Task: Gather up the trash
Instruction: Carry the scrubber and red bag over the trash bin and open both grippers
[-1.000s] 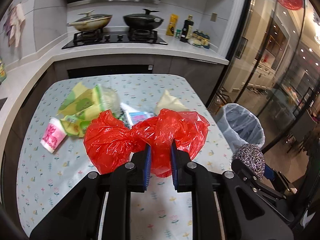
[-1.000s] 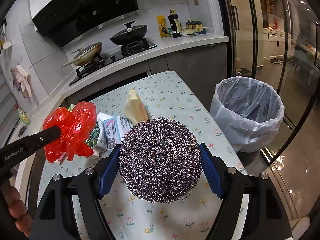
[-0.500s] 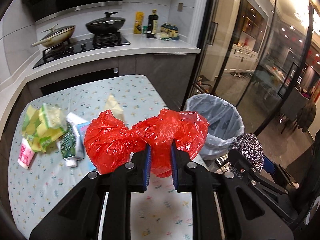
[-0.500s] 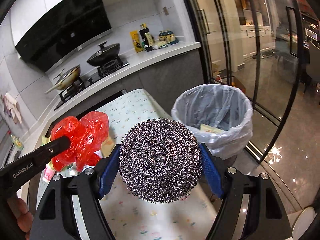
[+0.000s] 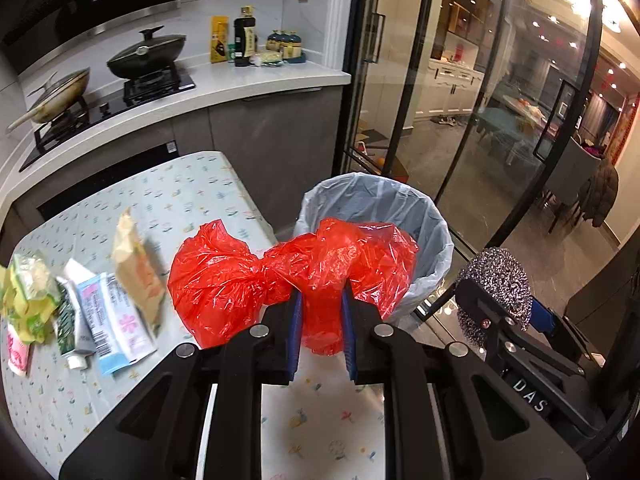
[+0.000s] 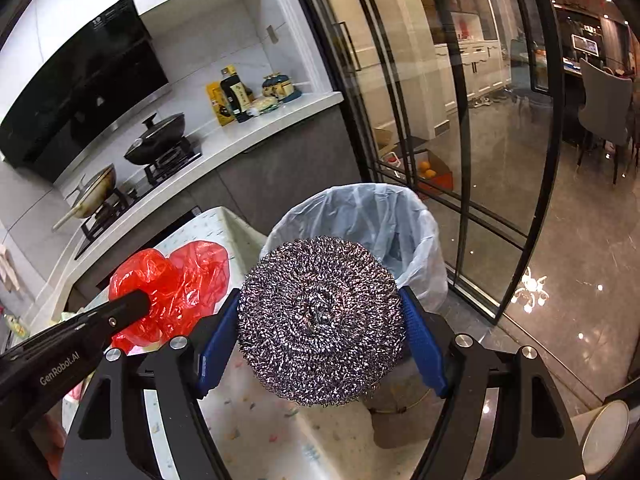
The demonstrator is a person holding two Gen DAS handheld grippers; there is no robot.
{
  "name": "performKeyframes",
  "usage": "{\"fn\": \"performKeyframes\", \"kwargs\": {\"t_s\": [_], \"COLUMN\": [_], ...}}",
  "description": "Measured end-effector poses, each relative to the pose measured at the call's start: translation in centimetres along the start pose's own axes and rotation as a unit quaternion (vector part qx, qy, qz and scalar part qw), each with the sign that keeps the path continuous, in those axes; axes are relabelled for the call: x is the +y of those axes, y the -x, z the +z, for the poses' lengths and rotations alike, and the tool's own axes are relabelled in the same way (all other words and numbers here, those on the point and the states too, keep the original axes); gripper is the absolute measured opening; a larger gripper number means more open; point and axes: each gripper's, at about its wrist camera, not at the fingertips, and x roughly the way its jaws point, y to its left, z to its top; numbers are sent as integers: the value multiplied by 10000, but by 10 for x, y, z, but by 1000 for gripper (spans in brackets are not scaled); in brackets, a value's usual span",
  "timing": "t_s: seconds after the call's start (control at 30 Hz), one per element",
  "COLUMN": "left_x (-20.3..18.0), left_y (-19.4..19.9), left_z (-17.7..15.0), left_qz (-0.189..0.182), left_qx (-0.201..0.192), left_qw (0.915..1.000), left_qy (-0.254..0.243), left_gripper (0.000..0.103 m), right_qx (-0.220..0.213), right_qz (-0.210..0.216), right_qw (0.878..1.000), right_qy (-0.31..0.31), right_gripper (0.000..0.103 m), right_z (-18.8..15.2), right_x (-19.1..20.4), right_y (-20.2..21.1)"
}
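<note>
My left gripper [image 5: 320, 320] is shut on a crumpled red plastic bag [image 5: 248, 280] and holds it in the air at the table's right edge, in front of the bin. My right gripper [image 6: 320, 328] is shut on a steel wool scourer [image 6: 320, 320], held above the table edge just before the bin. The bin [image 6: 360, 216] is lined with a pale plastic bag and stands on the floor right of the table; it also shows in the left wrist view [image 5: 384, 196]. The scourer [image 5: 496, 284] and the red bag [image 6: 176, 280] each show in the other view.
Several wrappers, a tube and a pink cup [image 5: 18, 354] lie on the floral tablecloth [image 5: 180, 192] at left. A beige bag [image 5: 136, 264] lies among them. The counter with pans [image 5: 144, 54] and bottles is behind. Glass sliding doors [image 6: 460, 140] stand right of the bin.
Both grippers have swung right, away from the table's middle toward the bin, each still holding its item. The bin is now nearer and more central in both views.
</note>
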Motion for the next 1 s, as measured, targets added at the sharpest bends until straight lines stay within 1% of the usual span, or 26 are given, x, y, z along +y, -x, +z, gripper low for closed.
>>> {"fn": "performKeyframes", "kwargs": {"t_s": [0.33, 0.57, 0.6, 0.63, 0.67, 0.73, 0.77, 0.8, 0.87, 1.0], "left_x": [-35, -43, -44, -44, -43, -40, -38, -36, -32, -20], "left_y": [-67, -104, -109, -113, -116, -119, -120, -121, -121, -117], "left_z": [37, 60, 62, 64, 66, 68, 69, 70, 72, 74], "left_qz": [-311, -566, -589, -604, -613, -609, -601, -615, -627, -482], "left_qx": [268, 405, 418, 429, 442, 416, 387, 374, 342, 267], "left_qw": [9988, 9973, 9971, 9970, 9969, 9972, 9974, 9974, 9974, 9985], "left_qy": [-285, -245, -243, -230, -217, -137, -83, -47, -35, 42], "left_gripper": [17, 19, 22, 29, 34, 57, 62, 64, 64, 65], "right_qx": [-6, 57, 71, 93, 122, 156, 172, 188, 214, 251], "right_qz": [-344, -547, -560, -574, -581, -577, -579, -581, -570, -533], "right_qw": [9991, 9977, 9976, 9974, 9973, 9974, 9974, 9974, 9976, 9978], "right_qy": [-267, -400, -411, -416, -425, -412, -397, -381, -340, -295], "right_gripper": [73, 73, 73, 73, 73, 73, 73, 73, 73, 74], "right_z": [33, 42, 43, 44, 45, 47, 48, 48, 50, 53], "right_x": [-38, -54, -55, -55, -55, -54, -53, -51, -48, -41], "right_y": [-41, -66, -70, -74, -78, -85, -89, -93, -100, -111]}}
